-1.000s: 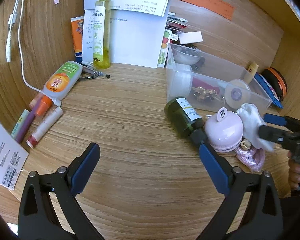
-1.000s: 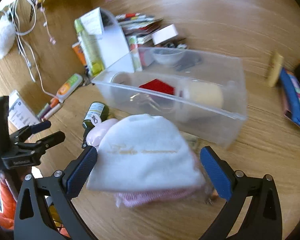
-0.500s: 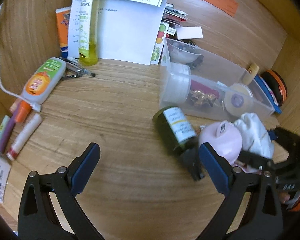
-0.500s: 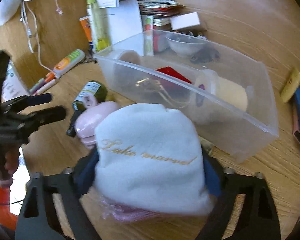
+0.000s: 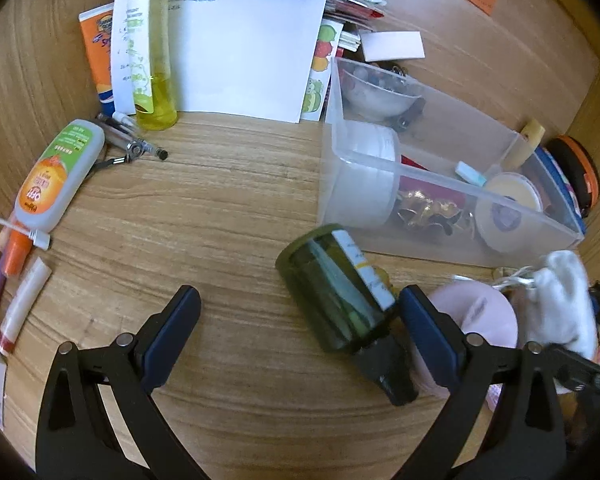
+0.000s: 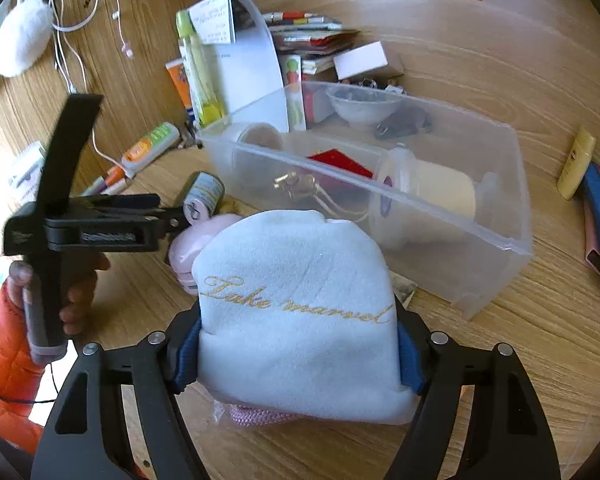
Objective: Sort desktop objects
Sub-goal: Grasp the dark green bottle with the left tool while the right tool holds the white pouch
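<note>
**White pouch clamped beside the clear bin**

The wooden desk (image 5: 228,216) spreads widest as bare board in the left wrist view, between the clutter at the left edge and the bin on the right; that middle stretch is the open room.

The clear rectangular plastic bin (image 6: 496,248) lies on the right and far side, holding a white cylindrical jar (image 5: 364,176), a cream jar (image 6: 440,196), a red card, a gold trinket and a small bowl. Its near wall runs just behind the pouch.

The white soft fabric pouch with gold script lettering (image 6: 300,312) sits near the bin's near wall, plump and rounded, a pink cord showing under its lower edge. The right gripper (image 6: 298,356) is closed on it, blue pads pressed into both flanks.

A pale pink rounded object (image 5: 488,312) lies just left of the pouch, touching it.

A dark green glass bottle with a white label (image 5: 336,300) lies on its side left of the pink object, black cap pointing near. The left gripper (image 5: 296,316) is spread wide and holds nothing; its right finger lies against the bottle's cap end.

Along the left edge lie an orange-and-green squeeze tube (image 5: 56,176) and markers.
</note>
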